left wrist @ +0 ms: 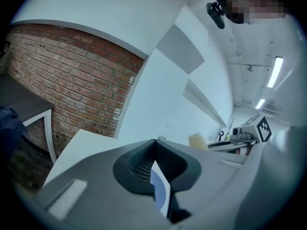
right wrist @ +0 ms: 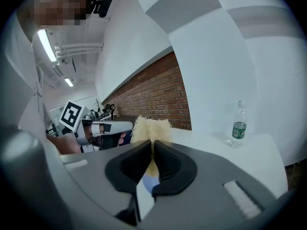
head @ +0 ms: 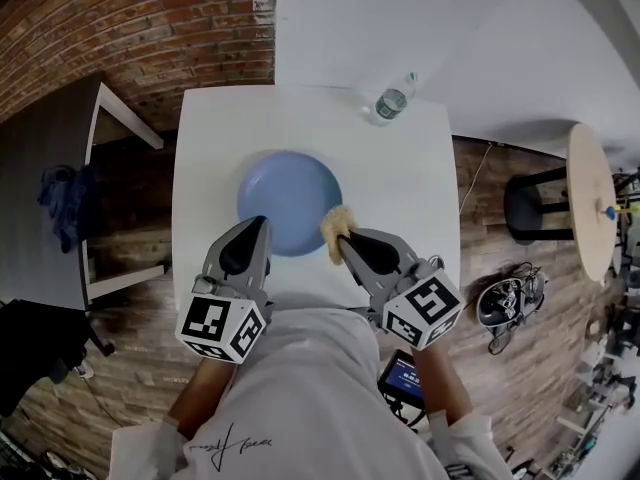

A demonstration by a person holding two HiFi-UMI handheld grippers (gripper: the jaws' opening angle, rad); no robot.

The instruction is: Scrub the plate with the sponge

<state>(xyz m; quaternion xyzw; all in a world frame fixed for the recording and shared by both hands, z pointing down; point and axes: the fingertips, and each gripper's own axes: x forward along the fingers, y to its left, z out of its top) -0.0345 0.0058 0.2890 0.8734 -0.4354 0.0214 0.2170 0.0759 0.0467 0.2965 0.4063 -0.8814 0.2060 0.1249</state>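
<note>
A round blue plate (head: 288, 193) lies in the middle of the white table (head: 410, 188). My left gripper (head: 260, 225) reaches its near left edge; in the left gripper view the jaws (left wrist: 154, 143) are closed, with the plate's blue rim (left wrist: 161, 188) between them. My right gripper (head: 341, 241) is shut on a shaggy yellow sponge (head: 335, 225), which sits at the plate's near right rim. In the right gripper view the sponge (right wrist: 152, 127) sticks out above the closed jaws (right wrist: 152, 144). The plate's surface under the sponge is hidden.
A clear water bottle (head: 392, 101) stands at the table's far right corner, also in the right gripper view (right wrist: 238, 127). A dark table (head: 50, 158) stands to the left, a round wooden stool (head: 592, 203) to the right, and a bag (head: 510, 303) on the floor.
</note>
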